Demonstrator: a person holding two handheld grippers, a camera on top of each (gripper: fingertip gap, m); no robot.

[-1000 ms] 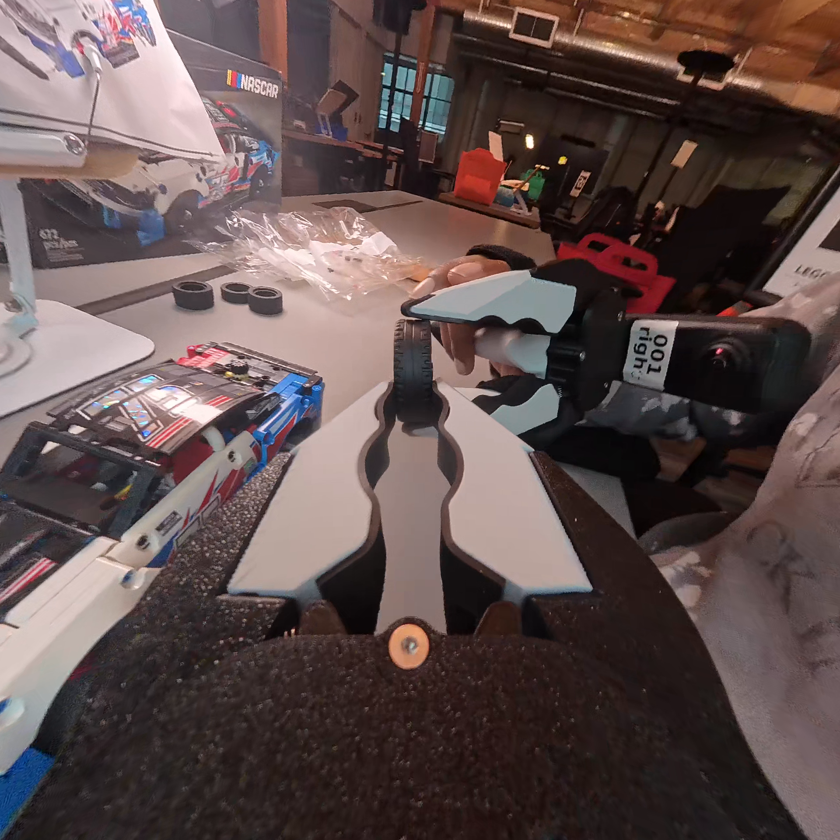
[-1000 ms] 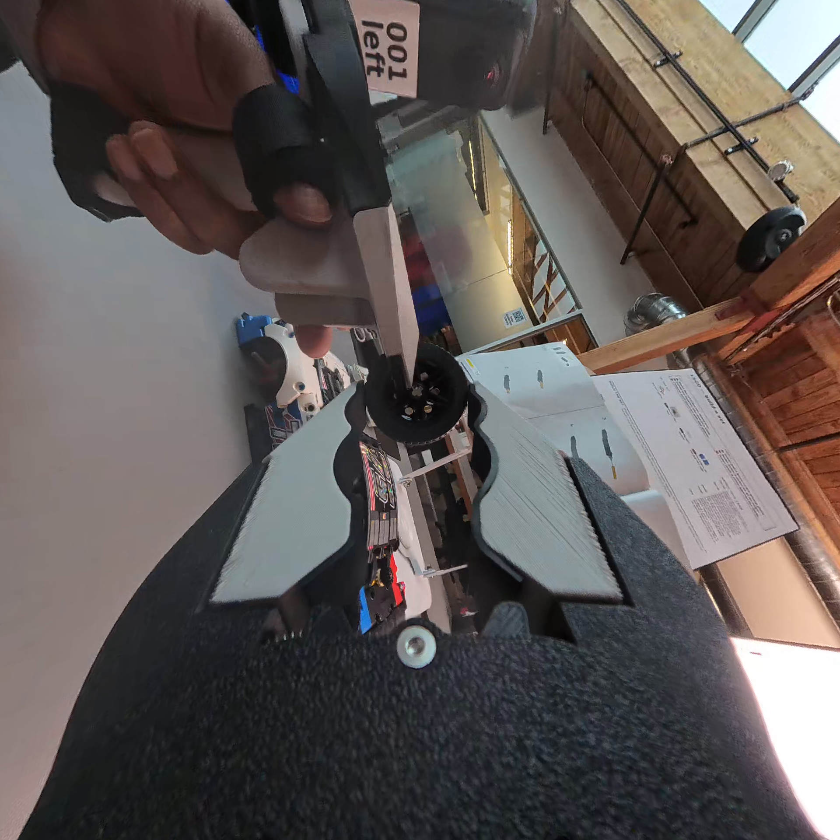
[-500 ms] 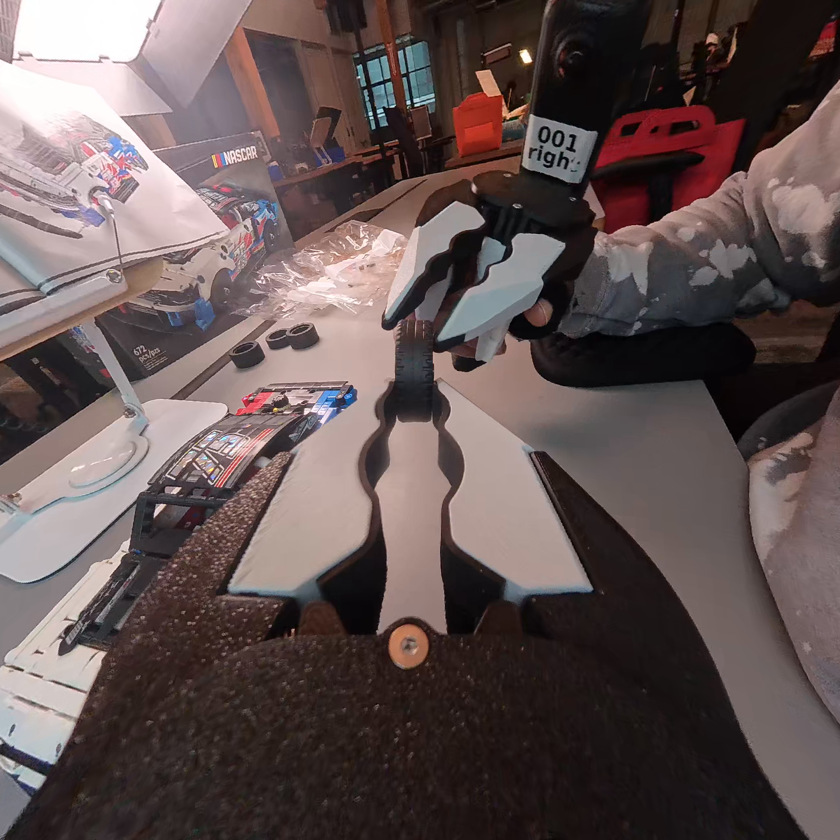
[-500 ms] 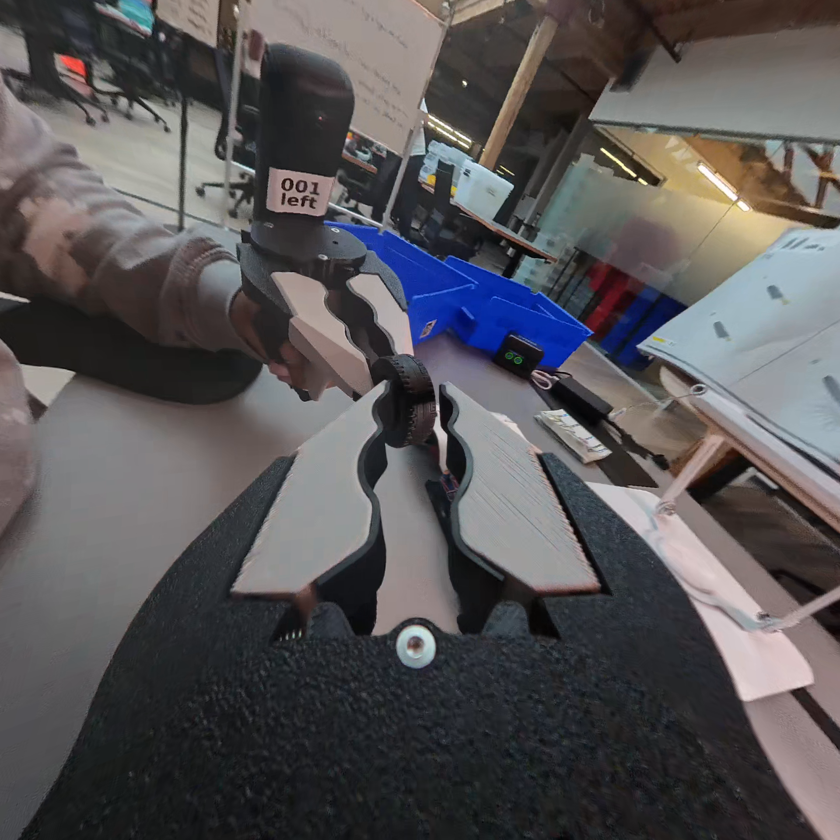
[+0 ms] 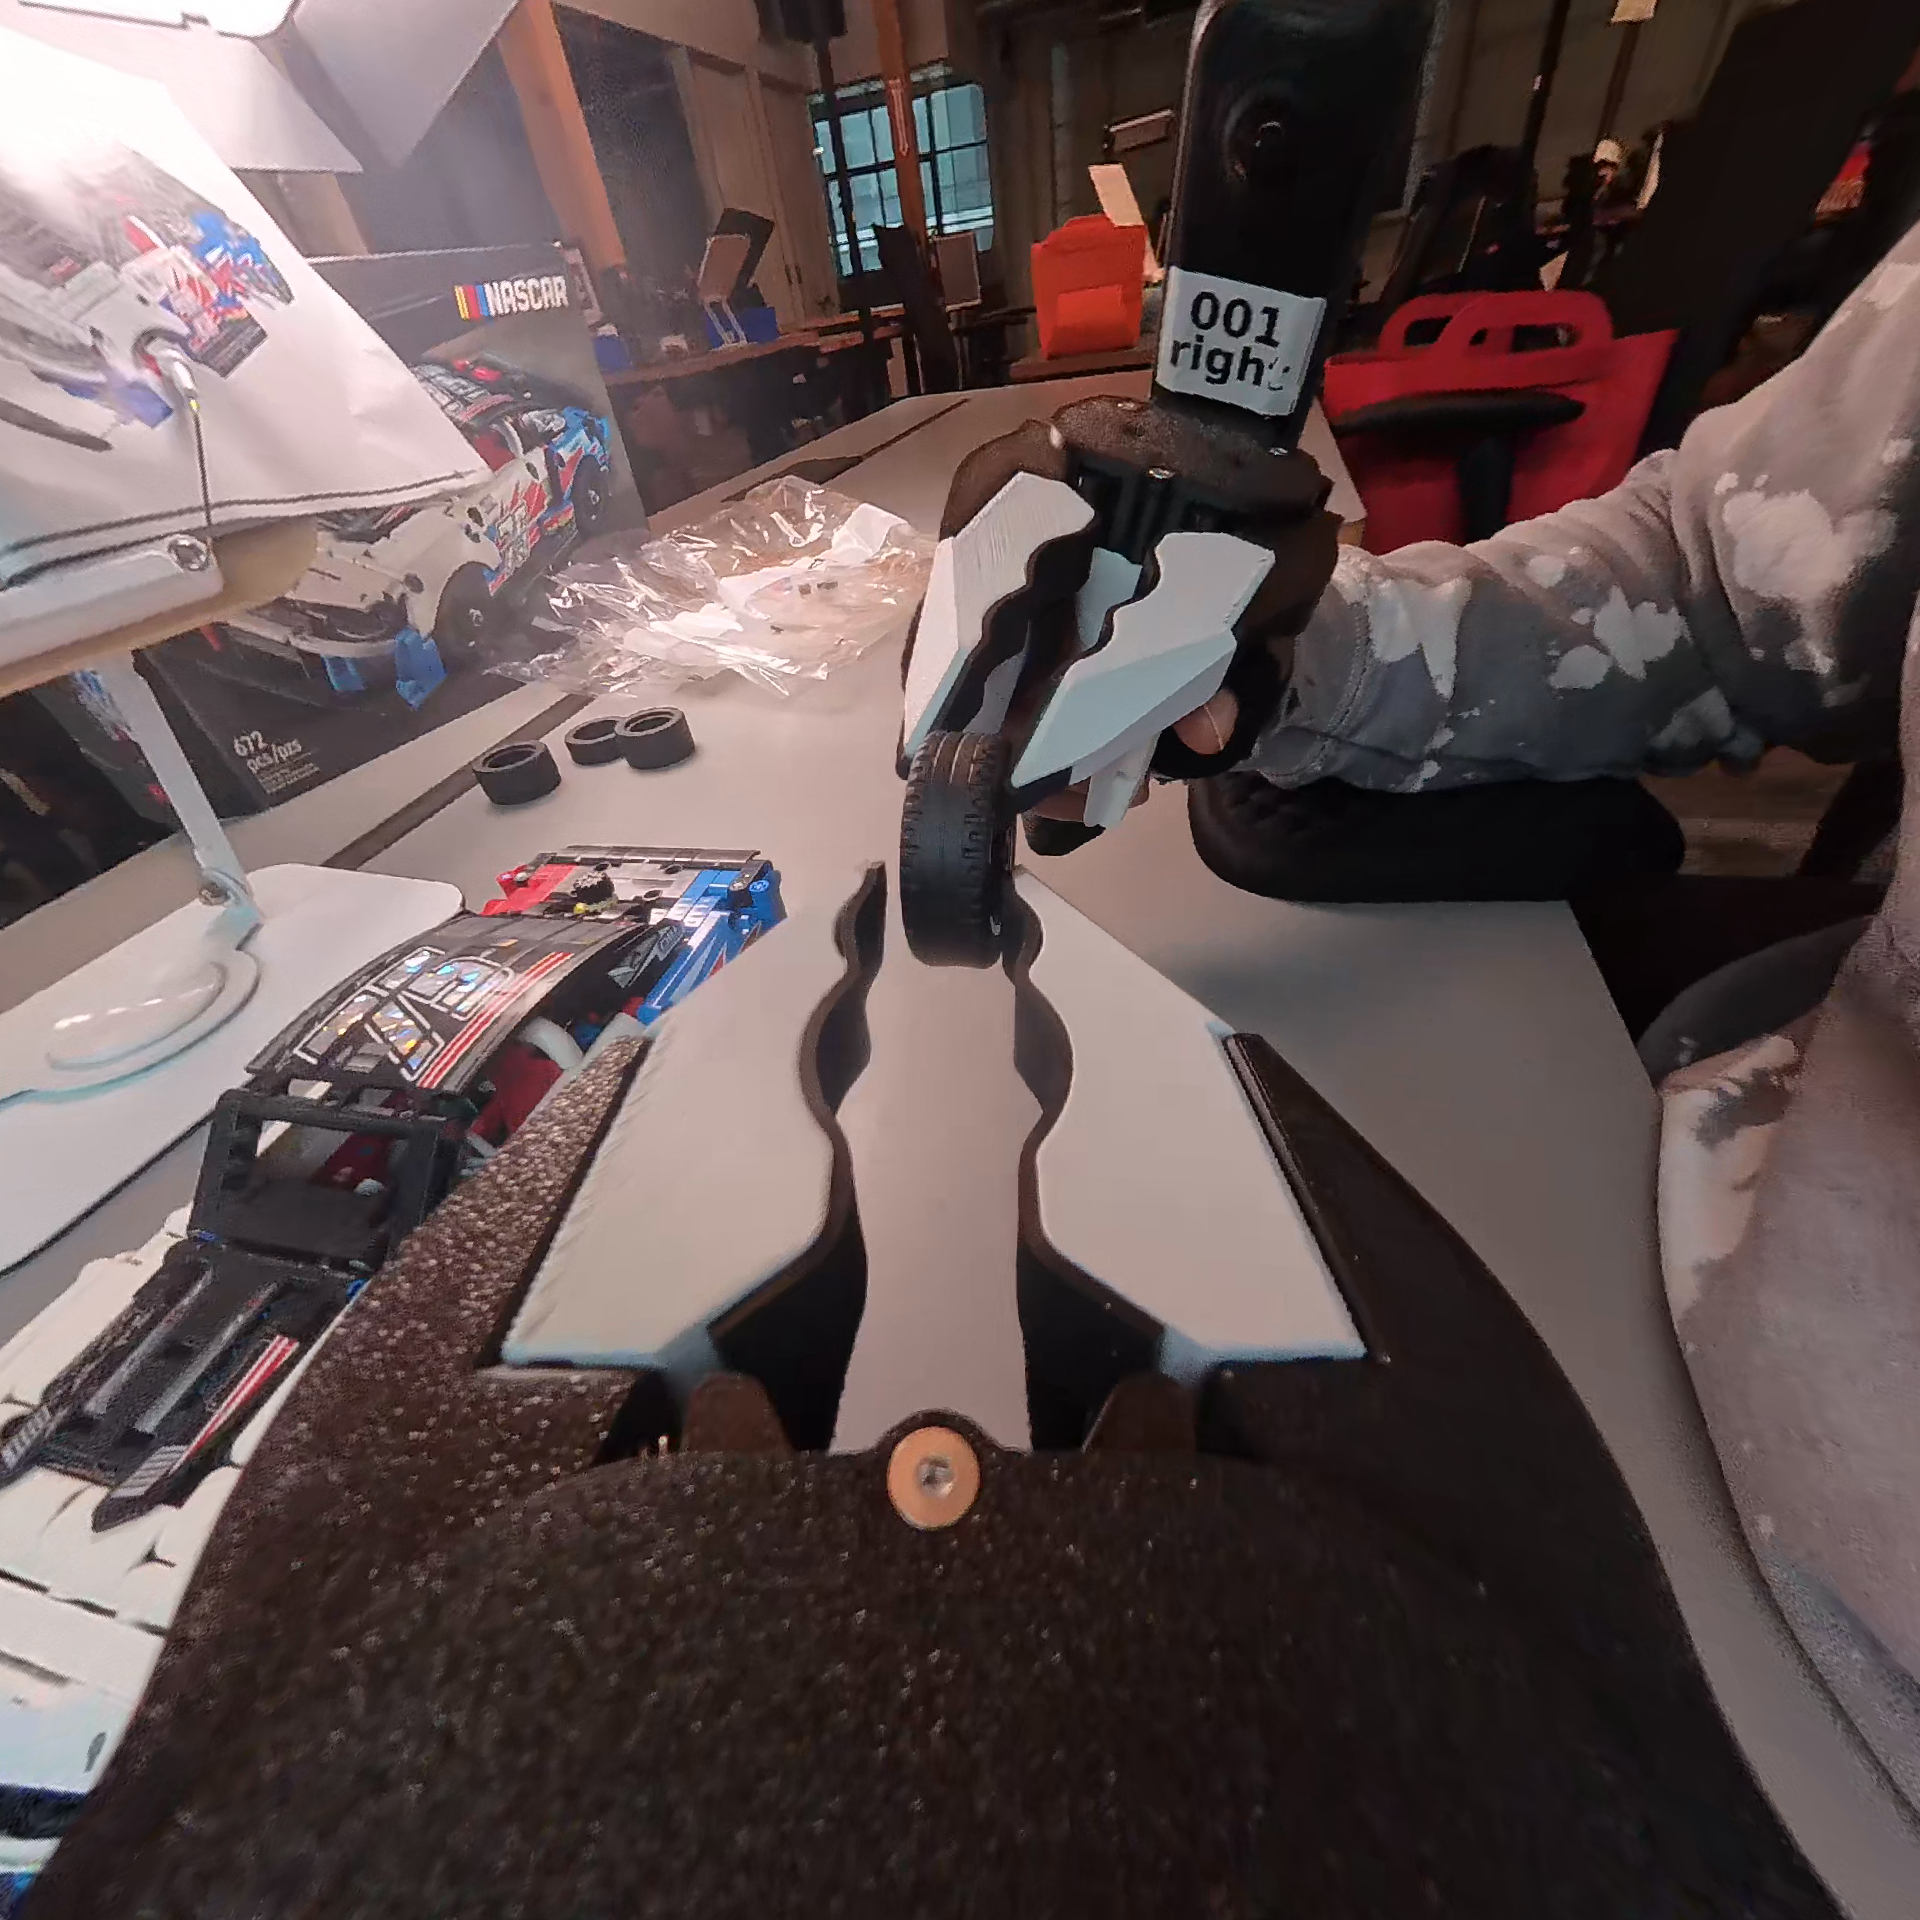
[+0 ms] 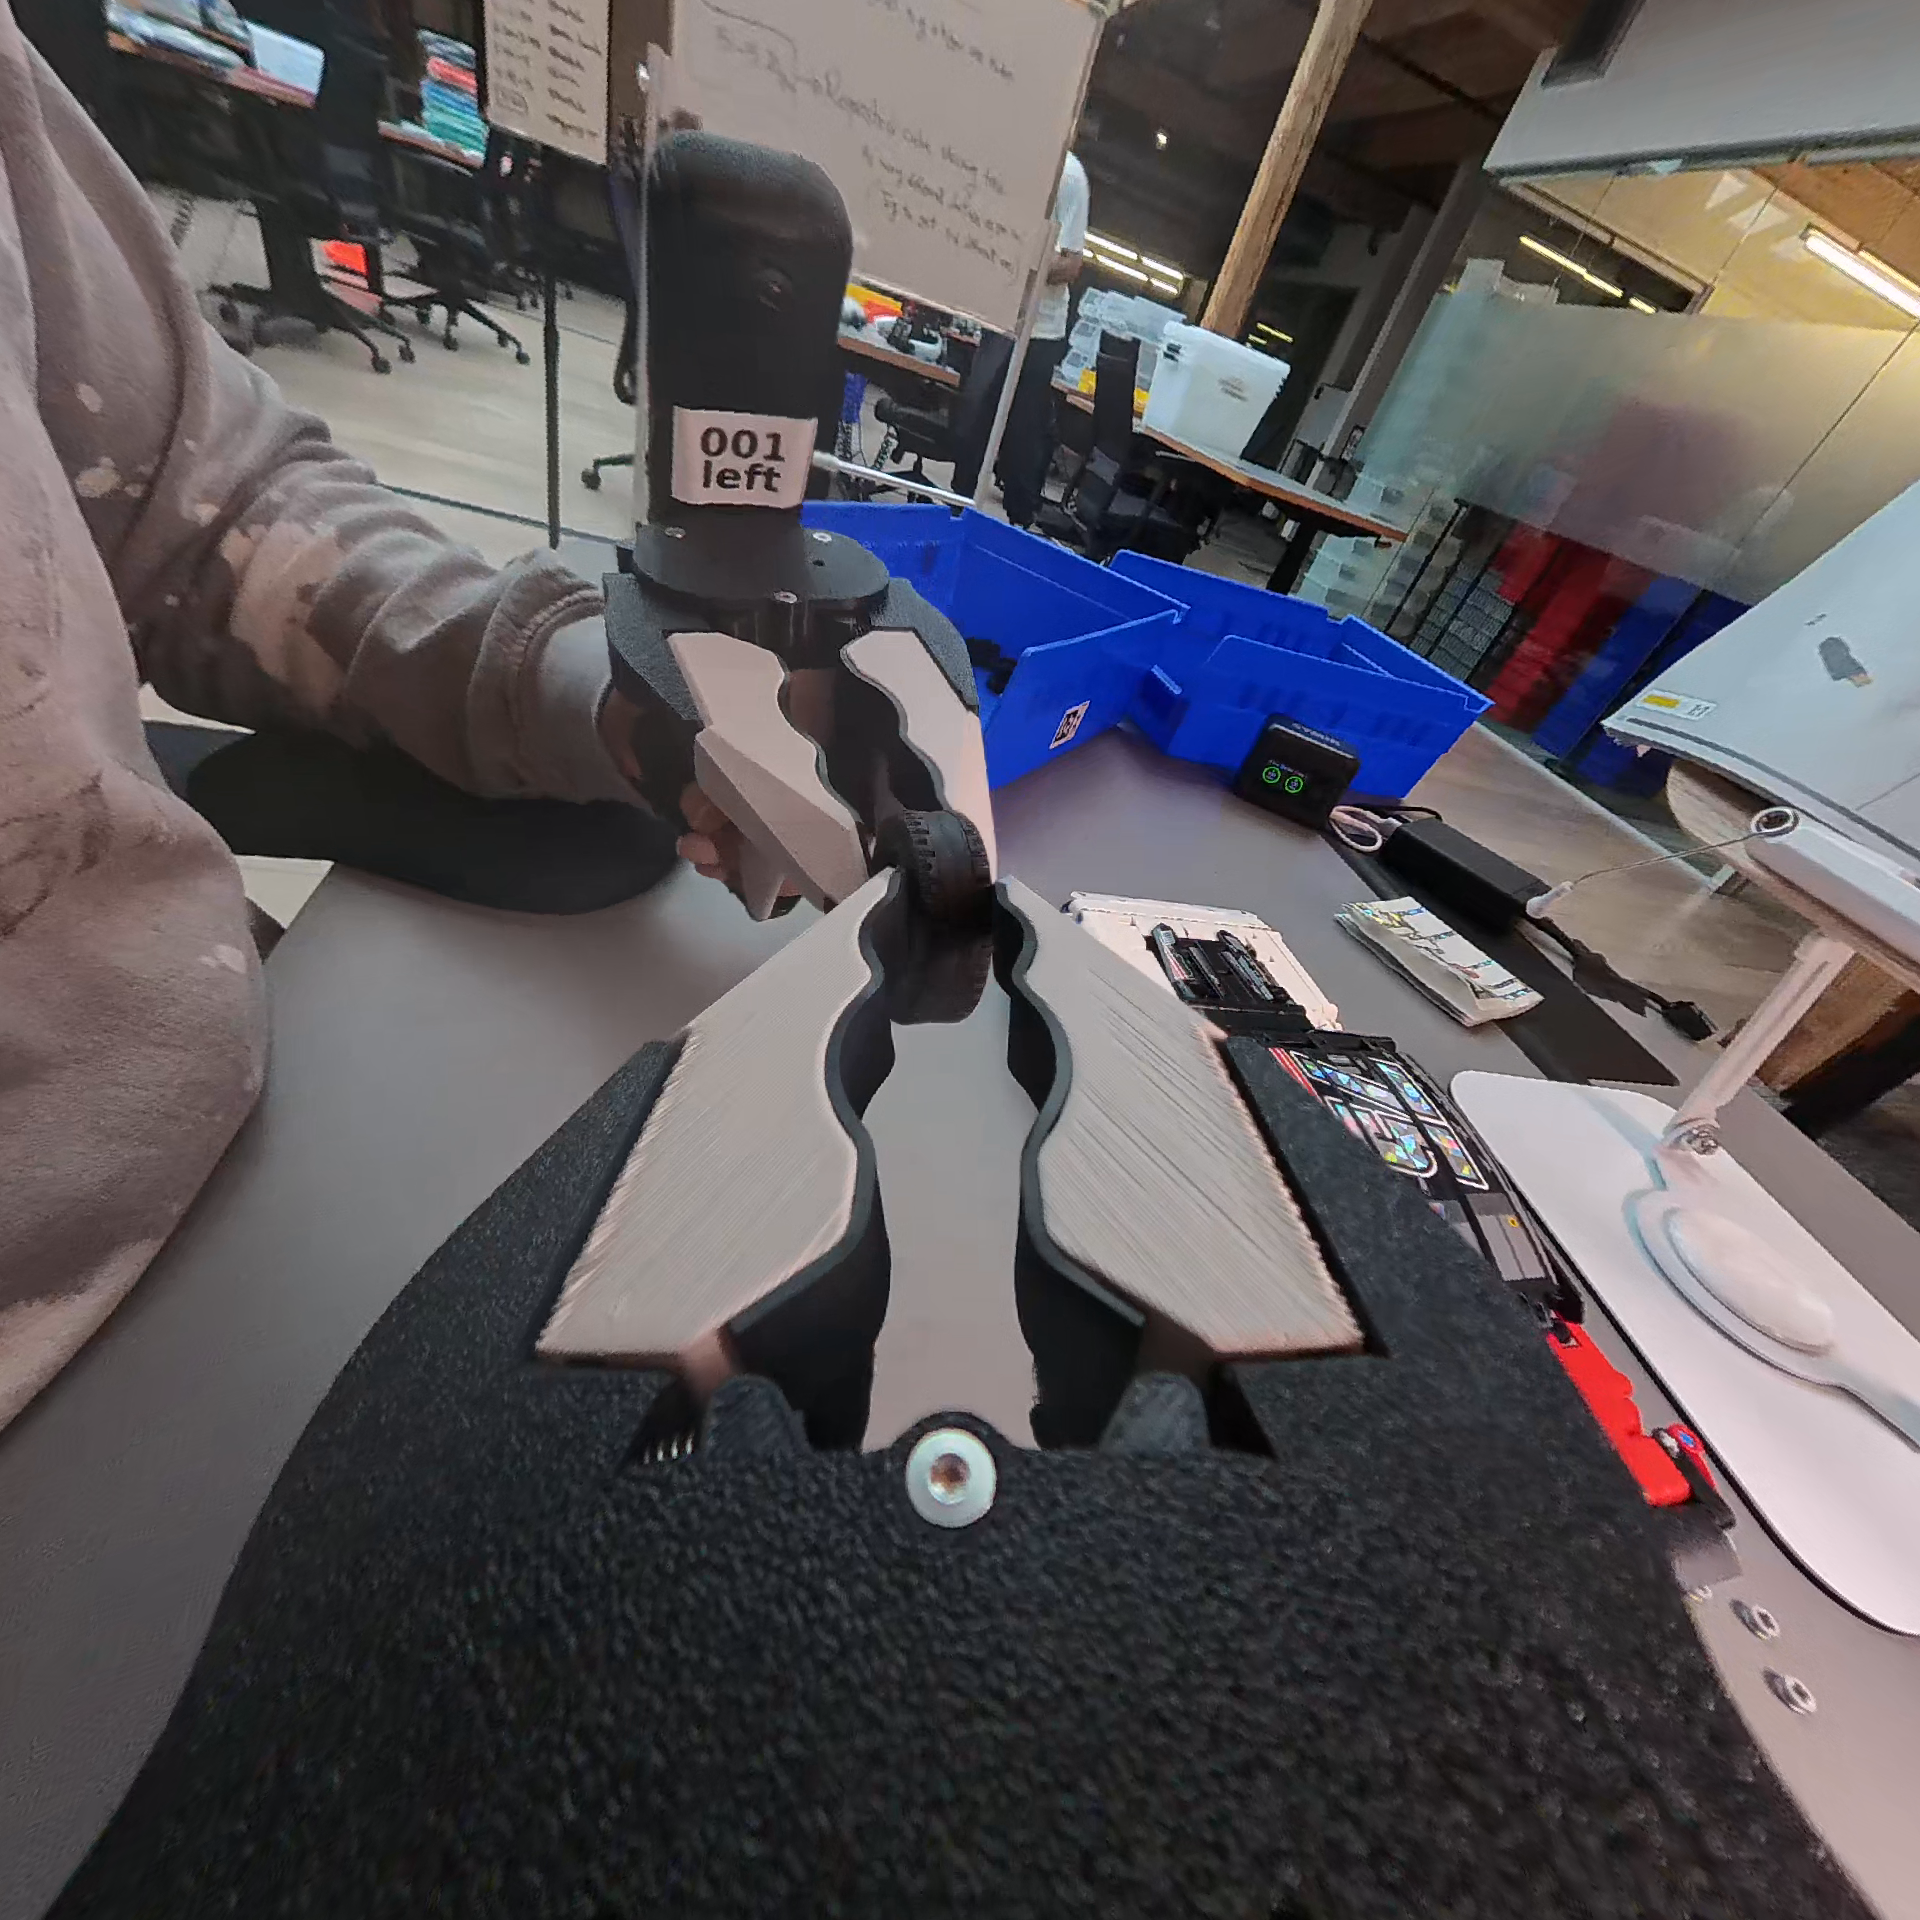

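A small black toy wheel (image 5: 951, 842) hangs above the grey table (image 5: 1299, 987). My right gripper (image 5: 971, 753) comes down from above and is shut on the wheel's upper part. My left gripper (image 5: 945, 894) is open, its fingertips on either side of the wheel's lower half with a gap on the left side. In the right wrist view the wheel (image 6: 935, 842) sits between my right gripper's (image 6: 943, 888) tips, and the left gripper's fingers (image 6: 769, 790) stand spread just behind it. A part-built toy race car (image 5: 436, 1018) lies to the left.
Three loose black tyres (image 5: 592, 743) and clear plastic bags (image 5: 727, 603) lie farther back. The kit box (image 5: 468, 468) and a booklet on a white stand (image 5: 135, 987) are at the left. Blue bins (image 6: 1143, 665), a small black device (image 6: 1294, 769) and a folded sheet (image 6: 1434, 956) lie beyond the car (image 6: 1226, 966).
My left gripper, shut on the wheel before, has opened. My right gripper swung from the side to above and has closed on the wheel's top.
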